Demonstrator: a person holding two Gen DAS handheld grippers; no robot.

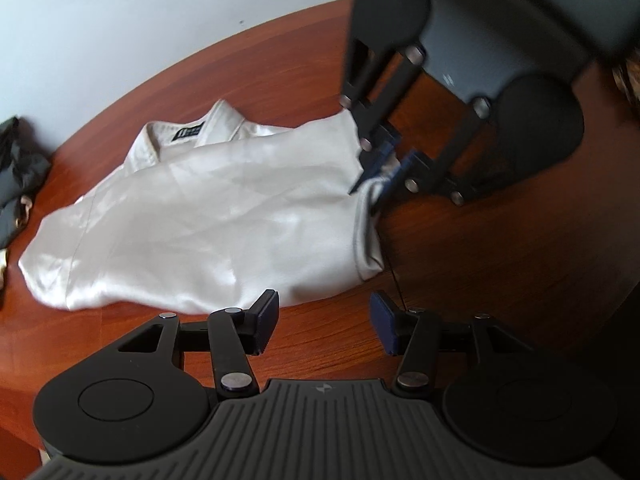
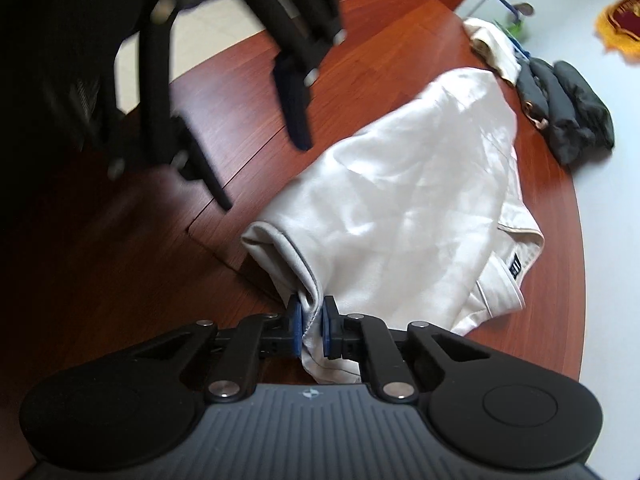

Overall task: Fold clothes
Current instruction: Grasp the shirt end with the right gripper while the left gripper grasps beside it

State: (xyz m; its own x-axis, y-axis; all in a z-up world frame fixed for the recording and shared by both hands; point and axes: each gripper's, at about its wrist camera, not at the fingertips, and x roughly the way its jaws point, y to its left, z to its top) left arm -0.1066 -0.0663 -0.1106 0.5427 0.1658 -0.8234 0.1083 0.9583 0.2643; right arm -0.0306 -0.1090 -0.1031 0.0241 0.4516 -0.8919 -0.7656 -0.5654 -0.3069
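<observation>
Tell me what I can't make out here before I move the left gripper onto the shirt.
- White shirt: its near end disappears behind the right gripper body in the right wrist view.
- Collar label: text too small and blurred in both views.
- Left gripper: in the right wrist view it is motion-blurred and cut by the top edge.
- Dark clothes: cut by the left edge in the left wrist view.

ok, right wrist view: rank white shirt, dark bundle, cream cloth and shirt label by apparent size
1. white shirt, largest by far
2. dark bundle
3. cream cloth
4. shirt label, smallest

The bundle and cream cloth lie farther from the camera, so their true sizes relative to the shirt are unsure.
</observation>
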